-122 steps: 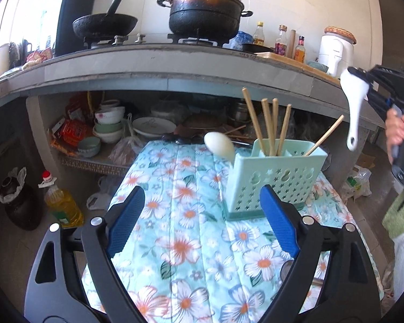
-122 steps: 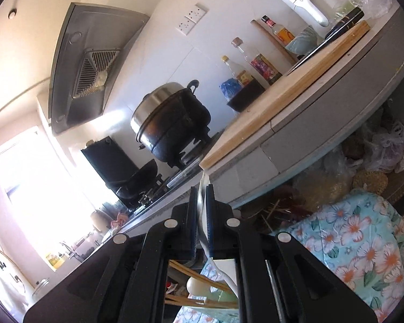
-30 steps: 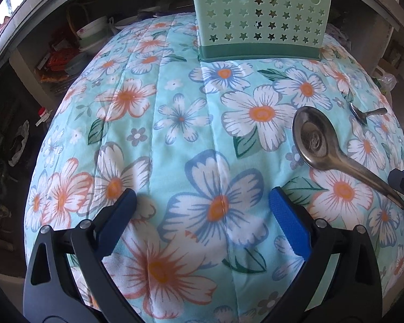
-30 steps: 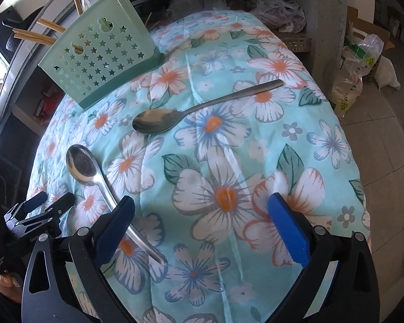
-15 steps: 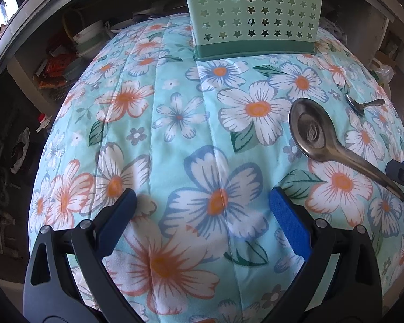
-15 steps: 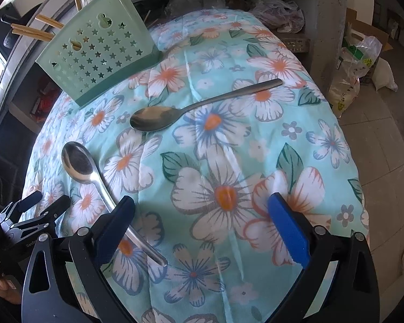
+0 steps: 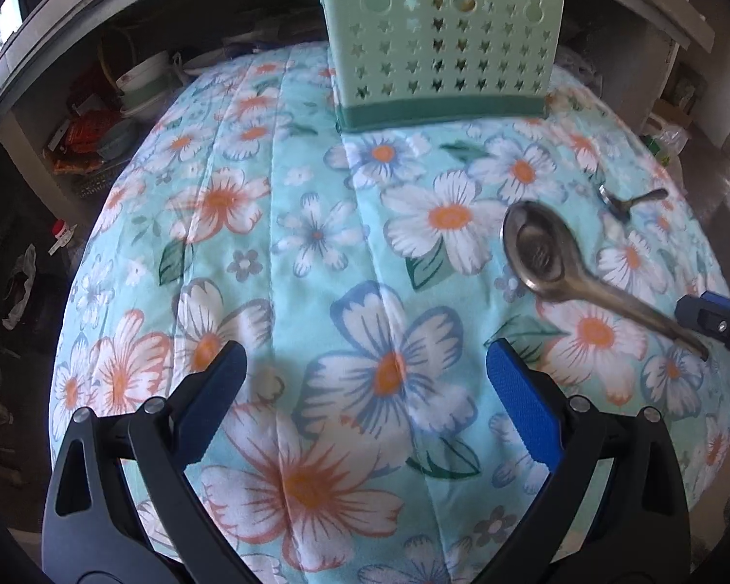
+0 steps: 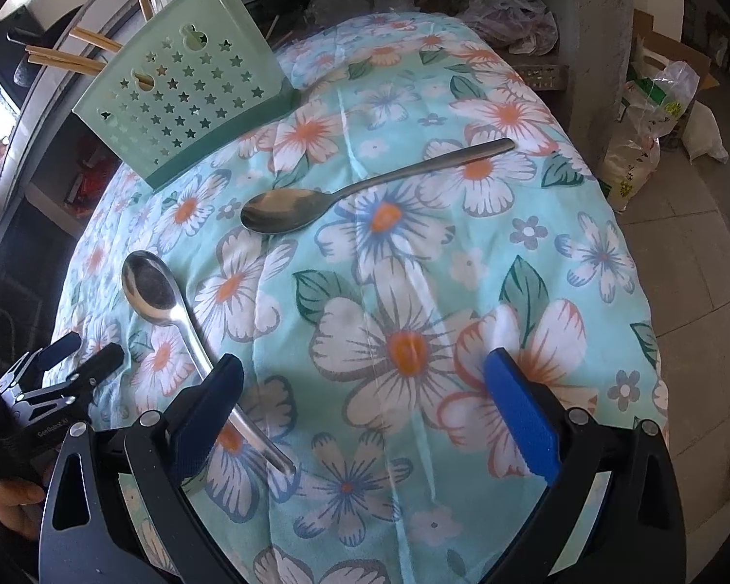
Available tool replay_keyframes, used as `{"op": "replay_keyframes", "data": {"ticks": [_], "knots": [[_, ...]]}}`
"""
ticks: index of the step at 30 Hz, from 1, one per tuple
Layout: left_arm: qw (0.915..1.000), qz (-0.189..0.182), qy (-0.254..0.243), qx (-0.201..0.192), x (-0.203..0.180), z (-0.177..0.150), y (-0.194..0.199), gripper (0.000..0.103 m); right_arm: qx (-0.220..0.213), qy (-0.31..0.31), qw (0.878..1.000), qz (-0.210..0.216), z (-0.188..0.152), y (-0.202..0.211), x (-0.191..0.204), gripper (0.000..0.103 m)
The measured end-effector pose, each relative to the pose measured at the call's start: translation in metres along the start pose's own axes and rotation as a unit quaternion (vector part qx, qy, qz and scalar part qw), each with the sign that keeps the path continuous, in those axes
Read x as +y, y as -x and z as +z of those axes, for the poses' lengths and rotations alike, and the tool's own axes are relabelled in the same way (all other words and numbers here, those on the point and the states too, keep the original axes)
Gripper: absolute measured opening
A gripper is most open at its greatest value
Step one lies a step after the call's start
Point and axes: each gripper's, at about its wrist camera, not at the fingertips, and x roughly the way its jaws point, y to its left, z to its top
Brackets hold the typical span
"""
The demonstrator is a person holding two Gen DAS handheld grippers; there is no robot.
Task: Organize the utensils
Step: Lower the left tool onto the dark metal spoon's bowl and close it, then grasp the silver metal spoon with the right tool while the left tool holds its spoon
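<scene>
Both grippers are hanging open and empty over the floral surface (image 8: 413, 292) — right gripper (image 8: 362, 404) is straddling the handle end of the near spoon (image 8: 148, 287), likely lining up a pick. Left gripper (image 7: 362, 384) is idling clear. Far spoon (image 8: 287, 209) is lying flat, waiting, just beside the green caddy (image 8: 180, 97) — chopsticks (image 8: 87, 56) already in it.

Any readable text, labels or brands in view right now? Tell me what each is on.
"GenRobot.AI": white print on the left gripper body, right wrist view; small, so my best reading.
Sack on the floor at right: yellow-green print, too blurred to read.
Red packets on the shelf: too small to read.
Spoons, holder, cloth: no text.
</scene>
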Motion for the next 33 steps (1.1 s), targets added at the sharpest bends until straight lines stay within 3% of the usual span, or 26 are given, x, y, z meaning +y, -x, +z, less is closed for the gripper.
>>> {"op": "replay_keyframes", "data": {"ticks": [3,6,9,14,16,21,30,33], "knots": [[0.9979,-0.048,0.011,-0.042,0.003,0.014,0.013,0.094,-0.002,-0.005,1.0,0.009,0.0,0.001,-0.003,0.097],[0.9921,-0.11,0.024,-0.056,0.001,0.029,0.015,0.091,-0.007,-0.013,1.0,0.016,0.0,0.002,-0.004,0.097],[0.9849,-0.163,0.032,-0.048,-0.004,0.04,0.004,0.077,-0.008,-0.014,1.0,0.017,-0.001,0.002,-0.005,0.097],[0.974,-0.219,0.059,-0.003,-0.012,0.044,-0.027,0.049,-0.007,-0.015,1.0,0.02,-0.001,0.003,-0.005,0.097],[0.9721,-0.224,0.066,0.017,-0.013,0.044,-0.04,0.033,-0.009,-0.017,1.0,0.025,-0.002,0.003,-0.007,0.097],[0.9691,-0.232,0.077,0.032,-0.023,0.043,-0.057,0.018,-0.02,-0.019,0.999,0.034,-0.004,0.005,-0.009,0.097],[0.9569,-0.258,0.128,0.038,-0.013,0.035,-0.058,0.008,-0.03,-0.017,0.998,0.051,-0.006,0.007,-0.013,0.097],[0.9579,-0.246,0.141,0.043,-0.003,0.032,-0.052,0.007,-0.015,-0.024,0.997,0.065,-0.002,0.011,-0.017,0.097]]}}
